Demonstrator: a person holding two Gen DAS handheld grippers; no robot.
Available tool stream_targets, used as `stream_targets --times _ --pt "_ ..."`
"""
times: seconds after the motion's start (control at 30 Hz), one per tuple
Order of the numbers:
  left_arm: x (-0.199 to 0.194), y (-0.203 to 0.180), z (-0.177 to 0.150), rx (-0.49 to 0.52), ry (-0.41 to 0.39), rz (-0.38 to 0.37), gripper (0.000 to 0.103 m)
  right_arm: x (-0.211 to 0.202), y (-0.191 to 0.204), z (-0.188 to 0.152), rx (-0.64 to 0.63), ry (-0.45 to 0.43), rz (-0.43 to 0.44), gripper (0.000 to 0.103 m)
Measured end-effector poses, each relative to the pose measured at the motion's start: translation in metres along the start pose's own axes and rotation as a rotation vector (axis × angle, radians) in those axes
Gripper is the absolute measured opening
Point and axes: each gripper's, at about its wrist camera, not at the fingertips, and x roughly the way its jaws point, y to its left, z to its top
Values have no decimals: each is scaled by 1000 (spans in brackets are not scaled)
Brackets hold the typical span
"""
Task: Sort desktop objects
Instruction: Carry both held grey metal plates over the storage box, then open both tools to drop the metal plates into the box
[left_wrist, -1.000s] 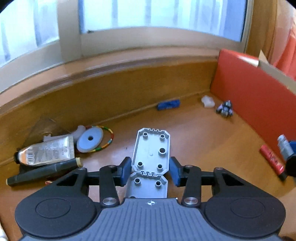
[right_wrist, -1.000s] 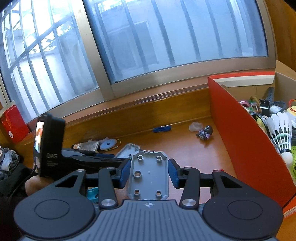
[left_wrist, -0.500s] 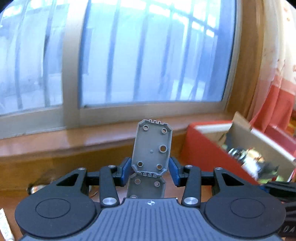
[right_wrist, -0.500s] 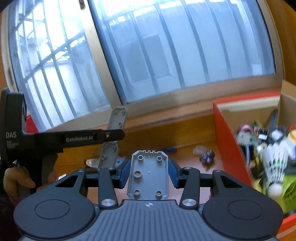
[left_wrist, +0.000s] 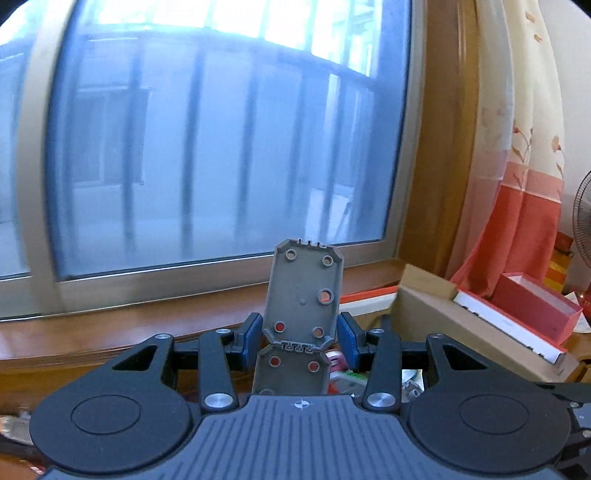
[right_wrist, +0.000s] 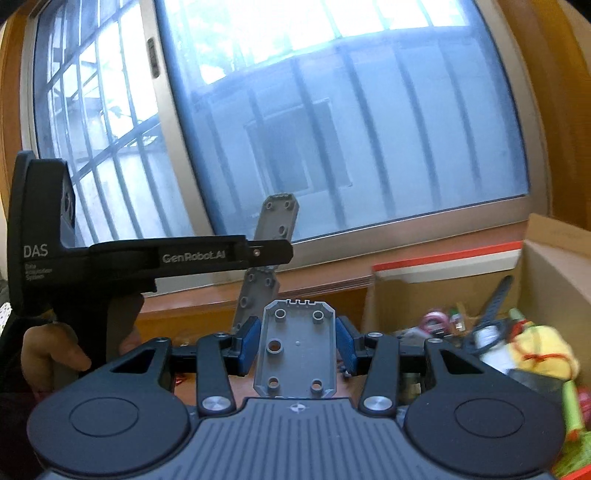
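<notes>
**Two grey plates, one per claw, held aloft near the sorting box**

1. Left gripper (left_wrist: 299, 332): clenched at mid-length on the jointed grey plate (left_wrist: 303, 291), blue pads pressing its long edges just above the toothed seam. One section stands toward the window and the other runs back toward the camera.
2. Right gripper (right_wrist: 299, 347): closed on the single grey plate (right_wrist: 297, 332), low centre of its view, pads against both long edges.
3. Handling (judged): moulded plastic, light, stiff and smooth, with screw holes. The long flat edges are the sound place to grip. The seam of the jointed piece may flex or part, so a hold spanning or near it seems wisest.
4. Person's hand (right_wrist: 48, 350): lower left of the right view, around the left tool's handle.
5. Cardboard box (right_wrist: 443, 258): red-rimmed, right side of the frame, already full of mixed items, among them a black strap (right_wrist: 495, 299) and a yellow soft thing (right_wrist: 543, 350). It is the likely destination.
6. Surface: the desk is mostly hidden by the tools. A wooden sill (left_wrist: 110, 325) runs behind.
7. Room: barred window (left_wrist: 221, 147) and a floral curtain (left_wrist: 517, 184) at right.
</notes>
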Motion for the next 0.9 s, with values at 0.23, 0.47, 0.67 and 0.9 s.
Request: stream_targets --times 0.23,0.47,0.67,0.9 --pt "46 -47 3 36 33 -55 45 -15 -51 5 34 -17 -53 47" --pt "84 -80 3 65 69 -107 45 -29 -93 6 79 -38 -130 47" --pt "98 -92 0 73 97 -121 45 -42 -123 3 107 -47 -197 47" --pt "114 -105 -3 83 129 -138 45 -47 -140 -2 129 -44 -240 47"
